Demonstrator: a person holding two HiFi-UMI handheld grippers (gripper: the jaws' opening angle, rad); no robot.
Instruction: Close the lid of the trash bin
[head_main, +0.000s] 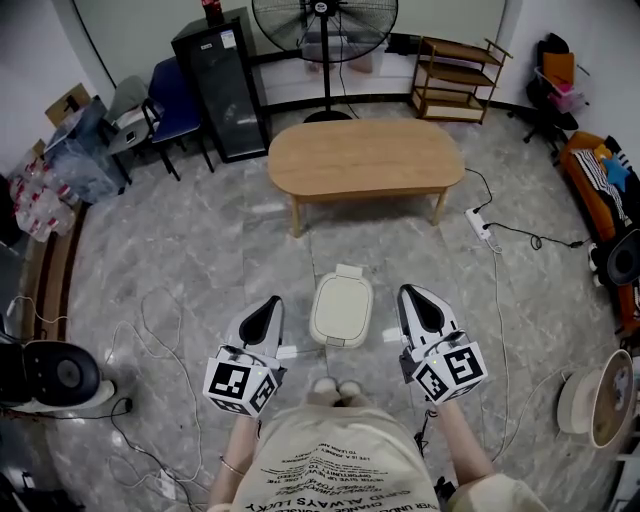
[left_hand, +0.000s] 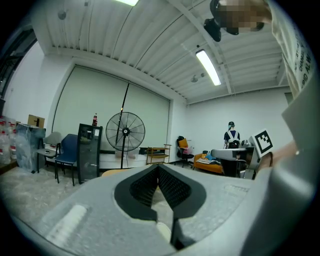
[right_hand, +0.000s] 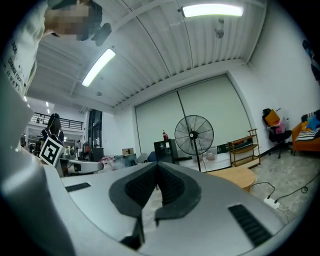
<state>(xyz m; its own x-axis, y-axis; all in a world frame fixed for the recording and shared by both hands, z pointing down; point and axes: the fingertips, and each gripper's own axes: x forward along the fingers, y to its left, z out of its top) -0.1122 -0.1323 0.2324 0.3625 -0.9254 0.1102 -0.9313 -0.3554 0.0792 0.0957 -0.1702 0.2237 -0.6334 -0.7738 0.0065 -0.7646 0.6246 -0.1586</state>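
A cream trash bin (head_main: 341, 310) stands on the grey floor just in front of the person's feet, its lid lying flat down on it. My left gripper (head_main: 273, 301) hovers to the bin's left and my right gripper (head_main: 409, 292) to its right; neither touches it. Both point forward, roughly level. In the left gripper view the black pads meet at the tip of the left gripper (left_hand: 158, 166) with nothing between them. The right gripper (right_hand: 157, 164) in its own view is the same, pads together and empty. The bin does not show in either gripper view.
An oval wooden table (head_main: 365, 157) stands beyond the bin, with a standing fan (head_main: 325, 20), a black cabinet (head_main: 222, 85) and a wooden shelf (head_main: 455, 80) behind it. A power strip (head_main: 480, 222) with its cable lies at the right, and loose cables (head_main: 160, 330) at the left.
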